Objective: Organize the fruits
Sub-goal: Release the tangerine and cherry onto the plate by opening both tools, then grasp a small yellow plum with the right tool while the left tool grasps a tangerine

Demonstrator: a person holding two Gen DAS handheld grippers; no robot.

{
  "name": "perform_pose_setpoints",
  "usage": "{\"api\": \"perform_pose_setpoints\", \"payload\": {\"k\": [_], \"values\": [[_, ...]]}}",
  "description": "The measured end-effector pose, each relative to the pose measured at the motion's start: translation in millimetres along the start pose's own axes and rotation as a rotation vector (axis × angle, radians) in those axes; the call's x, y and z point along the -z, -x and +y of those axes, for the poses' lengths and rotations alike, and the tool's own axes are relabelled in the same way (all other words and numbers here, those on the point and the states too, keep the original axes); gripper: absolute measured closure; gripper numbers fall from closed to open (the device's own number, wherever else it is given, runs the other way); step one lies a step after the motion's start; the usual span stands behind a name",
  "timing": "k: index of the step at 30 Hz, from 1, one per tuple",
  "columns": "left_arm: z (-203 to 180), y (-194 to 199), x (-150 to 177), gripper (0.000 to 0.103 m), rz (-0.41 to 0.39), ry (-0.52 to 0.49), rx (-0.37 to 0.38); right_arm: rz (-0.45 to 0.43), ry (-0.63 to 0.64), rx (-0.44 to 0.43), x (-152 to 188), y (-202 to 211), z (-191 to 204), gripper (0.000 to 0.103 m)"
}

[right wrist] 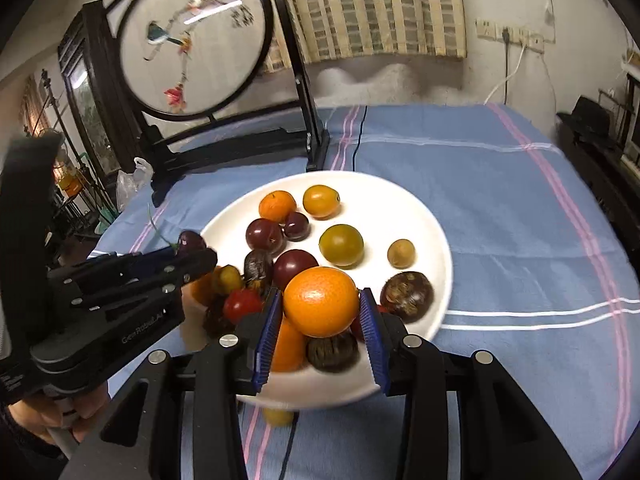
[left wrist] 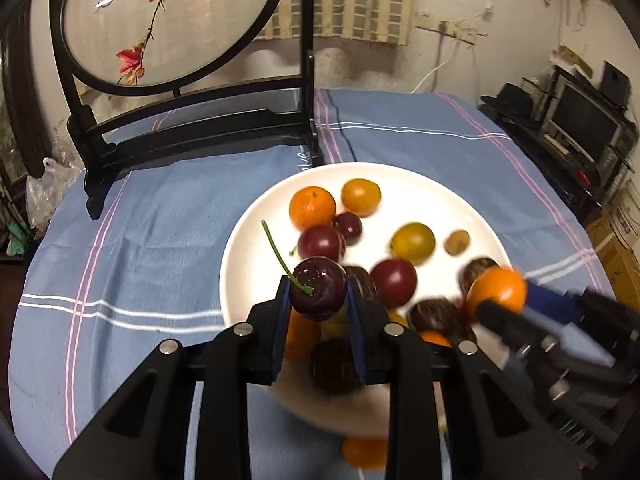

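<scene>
Cherry: a dark red, glossy round cherry with a long green stem (left wrist: 319, 293) sits pinched between the blue pads of the left gripper (left wrist: 318, 300), raised over the near-left part of the plate; in the right wrist view it shows at the left, just outside the plate rim (right wrist: 191, 241).
Orange: a bright orange round citrus fruit (right wrist: 321, 301) is clamped between the blue ribbed pads of the right gripper (right wrist: 322, 316), held above the near side of the plate.
Left claw: closed on the cherry, pads pressing both its sides.
Right claw: closed on the orange, a pad against each flank.
Plate: a large round white ceramic plate (right wrist: 432, 232) holds the remaining fruit, namely a small orange mandarin (right wrist: 277, 205), a yellow-orange kumquat-like fruit (right wrist: 321, 201), two dark red plums (right wrist: 265, 234), a greenish-yellow round fruit (right wrist: 341, 245), a small tan longan-like fruit (right wrist: 400, 253) and a brown rough-skinned round fruit (right wrist: 407, 292).
Under the grippers: more dark and orange fruit lies blurred at the plate's near edge.
Off the plate: a small yellow fruit (right wrist: 278, 416) lies on the cloth just before the rim.
Cloth: a blue tablecloth with pink and white stripes (right wrist: 520, 216) covers the table.
Behind: a round embroidered bird screen in a black wooden stand (right wrist: 192, 40) stands on the far left.
Person: a hand (right wrist: 60, 416) grips the left gripper's handle.
</scene>
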State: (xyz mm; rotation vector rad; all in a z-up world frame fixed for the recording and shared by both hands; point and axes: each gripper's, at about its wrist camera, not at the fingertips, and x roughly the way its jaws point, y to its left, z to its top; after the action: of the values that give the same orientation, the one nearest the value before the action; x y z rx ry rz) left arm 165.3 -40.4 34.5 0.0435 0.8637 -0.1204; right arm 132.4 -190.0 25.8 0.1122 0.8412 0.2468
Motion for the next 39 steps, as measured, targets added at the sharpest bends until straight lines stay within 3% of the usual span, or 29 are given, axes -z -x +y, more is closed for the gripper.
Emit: {"api": "perform_pose_setpoints", "payload": {"k": [1,2,4,11,16,27,34,39], "values": [[0.7,-4.2,-2.7,0.056,0.008,0.019,-0.012,0.012,-0.003,-0.002,-0.3,-5.5,-1.1,0.062],[1.3,-5.4,-3.2,0.046,0.009,0.033,-0.020,0.006,-0.015,-0.008,1.4,-8.0,-3.8,0.059],[2.4,-4.9,-0.6,0.045,-0.004,0.037,-0.025,-0.012,-0.036,-0.007,5.5,-6.1,-8.7,0.049],[10.3,4.5,20.3,0.034,0.009,0.055,-0.040,-0.033,-0.041,-0.017,11.5,17.8,-16.5,0.049],[15.2,20.3,43.4,0.030,0.012,0.036,-0.042,-0.036,-0.011,-0.002,26.0,34.5,-14.5,0.043],[31.1,26.9,81.1,0.026,0.043,0.059,-0.042,0.067,0.165,0.040,68.6,34.0,18.8,0.043],[48.4,20.9,92.1,0.024,0.041,0.062,-0.064,0.146,0.233,0.047,81.2,7.5,40.8,0.055],[52.0,20.3,93.6,0.022,0.045,0.072,-0.048,0.176,0.240,0.045,80.7,-11.3,49.2,0.070]]}}
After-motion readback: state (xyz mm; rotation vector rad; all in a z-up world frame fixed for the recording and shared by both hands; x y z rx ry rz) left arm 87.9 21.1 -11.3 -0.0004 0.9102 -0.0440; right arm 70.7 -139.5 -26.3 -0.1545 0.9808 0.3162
